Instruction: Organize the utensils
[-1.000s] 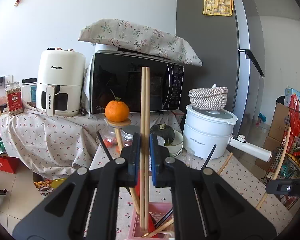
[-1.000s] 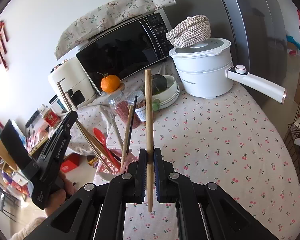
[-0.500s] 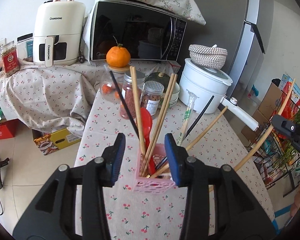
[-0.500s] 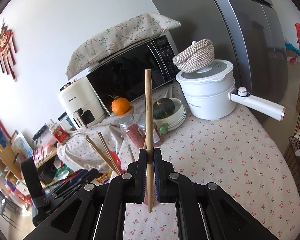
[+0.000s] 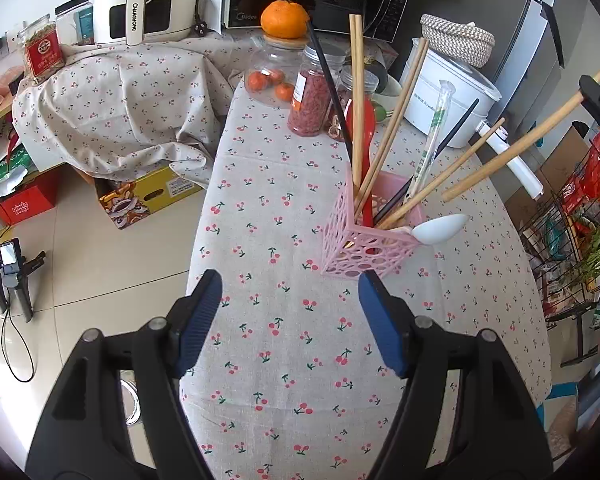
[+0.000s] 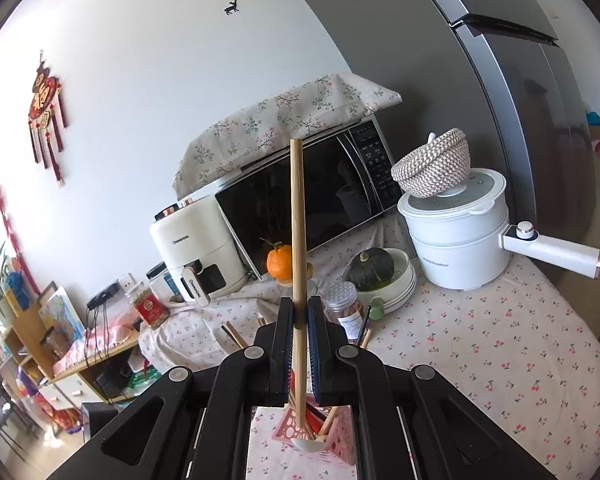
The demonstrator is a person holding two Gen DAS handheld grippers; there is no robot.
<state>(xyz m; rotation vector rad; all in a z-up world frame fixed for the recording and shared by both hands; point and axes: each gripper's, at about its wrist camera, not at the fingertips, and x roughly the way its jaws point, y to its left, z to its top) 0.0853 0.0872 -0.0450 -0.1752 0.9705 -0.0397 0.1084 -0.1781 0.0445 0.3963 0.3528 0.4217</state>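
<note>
A long pale wooden chopstick point(image 6: 298, 240) is clamped upright in the right gripper point(image 6: 300, 320), directly above the pink perforated plastic holder point(image 6: 320, 436) on the tabletop point(image 6: 480, 360). The empty left gripper point(image 5: 290, 300) is opening, with that holder point(image 5: 364, 240) just beyond it.

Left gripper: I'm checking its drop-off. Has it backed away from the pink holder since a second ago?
Yes. The left gripper, fingers opening and empty, now sits nearer the camera than the pink holder, its chopsticks left inside.
</note>
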